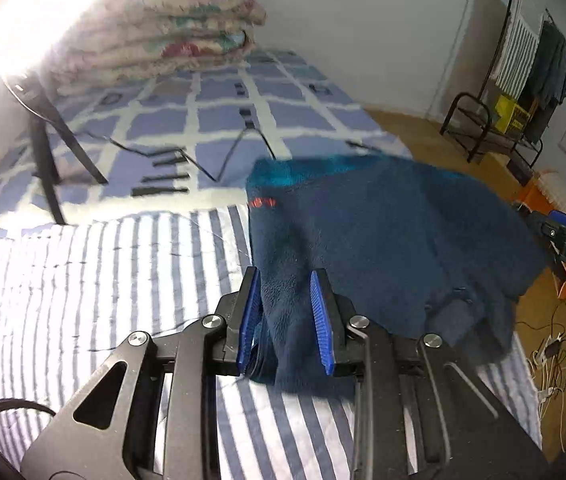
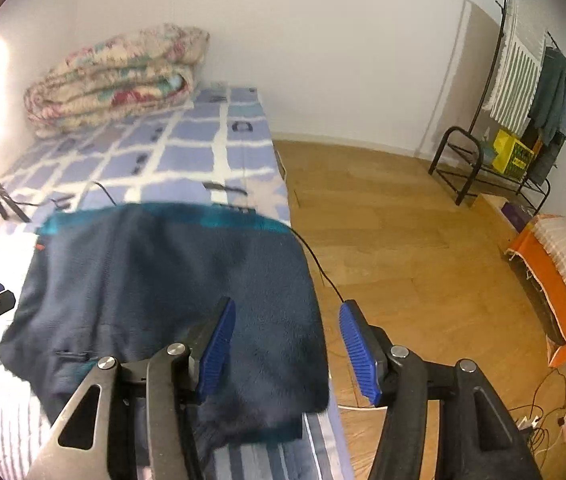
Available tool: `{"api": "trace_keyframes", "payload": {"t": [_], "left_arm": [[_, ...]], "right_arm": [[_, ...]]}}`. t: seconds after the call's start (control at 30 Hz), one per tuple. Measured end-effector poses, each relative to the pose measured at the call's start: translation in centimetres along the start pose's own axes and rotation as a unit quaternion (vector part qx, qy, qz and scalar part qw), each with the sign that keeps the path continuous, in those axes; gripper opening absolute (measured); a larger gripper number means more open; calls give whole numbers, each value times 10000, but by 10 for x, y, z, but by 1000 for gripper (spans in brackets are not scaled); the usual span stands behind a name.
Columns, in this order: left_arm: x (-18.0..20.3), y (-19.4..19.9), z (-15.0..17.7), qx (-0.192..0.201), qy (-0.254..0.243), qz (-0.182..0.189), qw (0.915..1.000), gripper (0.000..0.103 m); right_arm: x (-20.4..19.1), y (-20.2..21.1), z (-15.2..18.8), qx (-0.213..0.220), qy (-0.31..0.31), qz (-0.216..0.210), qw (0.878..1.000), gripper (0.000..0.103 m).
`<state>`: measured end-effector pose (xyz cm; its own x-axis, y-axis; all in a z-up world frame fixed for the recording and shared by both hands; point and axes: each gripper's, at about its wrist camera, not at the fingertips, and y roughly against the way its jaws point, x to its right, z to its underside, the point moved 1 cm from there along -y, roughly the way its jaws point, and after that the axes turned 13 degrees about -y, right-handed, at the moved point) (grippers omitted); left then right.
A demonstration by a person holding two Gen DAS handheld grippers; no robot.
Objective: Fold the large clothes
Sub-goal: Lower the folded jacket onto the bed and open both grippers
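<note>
the dark blue fleece lies bunched on the striped sheet at the bed's edge, likely so both hands can square it for a fold. the left gripper pinches a raised fold of it between its pads. the right gripper is spread wide over the fleece's right edge, gripping nothing.

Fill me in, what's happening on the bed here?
A person is folding a dark blue fleece garment on the bed with two handheld claws. The left claw has a bunched fold of the fleece between its blue pads, which look partly closed on it. The right claw is wide open over the garment's edge by the bedside, gripping nothing. A folded floral quilt sits at the far end.
</note>
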<state>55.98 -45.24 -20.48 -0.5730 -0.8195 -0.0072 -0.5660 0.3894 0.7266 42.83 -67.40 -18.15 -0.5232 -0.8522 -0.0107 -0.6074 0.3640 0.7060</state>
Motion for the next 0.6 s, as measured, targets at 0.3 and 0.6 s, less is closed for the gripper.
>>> {"api": "trace_keyframes", "payload": {"t": [0.3, 0.6], "left_arm": [[13, 119, 2, 623, -230, 70, 9978, 25], [2, 237, 34, 984, -37, 177, 9950, 25]], "right_arm": [[-24, 99, -2, 342, -31, -475, 9983, 56], [-48, 219, 34, 669, 46, -752, 9949, 56]]}}
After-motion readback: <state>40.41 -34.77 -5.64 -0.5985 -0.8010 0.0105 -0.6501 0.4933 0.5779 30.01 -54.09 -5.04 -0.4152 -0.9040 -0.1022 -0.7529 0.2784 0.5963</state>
